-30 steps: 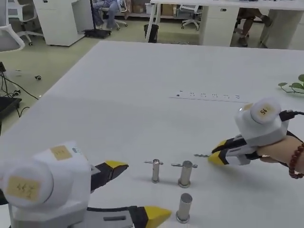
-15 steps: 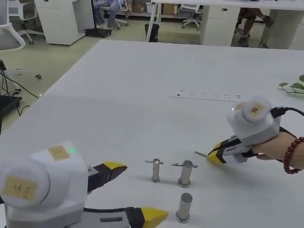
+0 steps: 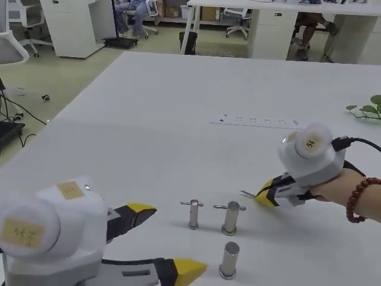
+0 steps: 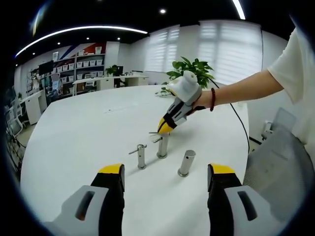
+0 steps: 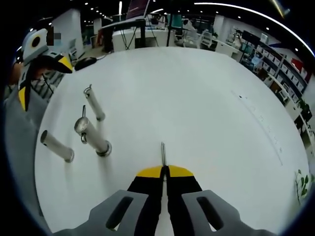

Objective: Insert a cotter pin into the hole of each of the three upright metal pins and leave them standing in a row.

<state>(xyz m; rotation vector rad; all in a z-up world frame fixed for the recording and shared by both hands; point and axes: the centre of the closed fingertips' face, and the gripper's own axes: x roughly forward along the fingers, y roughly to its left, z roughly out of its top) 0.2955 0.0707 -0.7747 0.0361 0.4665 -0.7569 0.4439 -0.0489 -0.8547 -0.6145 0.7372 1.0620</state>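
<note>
Three upright metal pins stand on the white table (image 3: pixel 149 119). The left pin (image 3: pixel 193 213) and the middle pin (image 3: pixel 231 217) each carry a cotter pin through the top. The bare third pin (image 3: pixel 228 260) stands nearer me. My right gripper (image 3: pixel 262 196) is shut on a thin cotter pin (image 3: pixel 247 194), which points at the middle pin from the right, a short gap away. In the right gripper view that cotter pin (image 5: pixel 163 153) sticks out past the shut tips (image 5: pixel 164 170). My left gripper (image 3: pixel 164 238) stands open, left of the pins, with nothing between its jaws (image 4: pixel 167 172).
A flat white power strip (image 3: pixel 259 121) lies across the table beyond the pins. Plant leaves (image 3: pixel 366 110) reach in at the right edge. Office chairs, cabinets and desks stand past the table's far edge. A hand with a bead bracelet (image 3: pixel 356 199) holds the right gripper.
My right gripper has moved a little left toward the middle pin, still holding the cotter pin. The left gripper and the three pins stay put.
</note>
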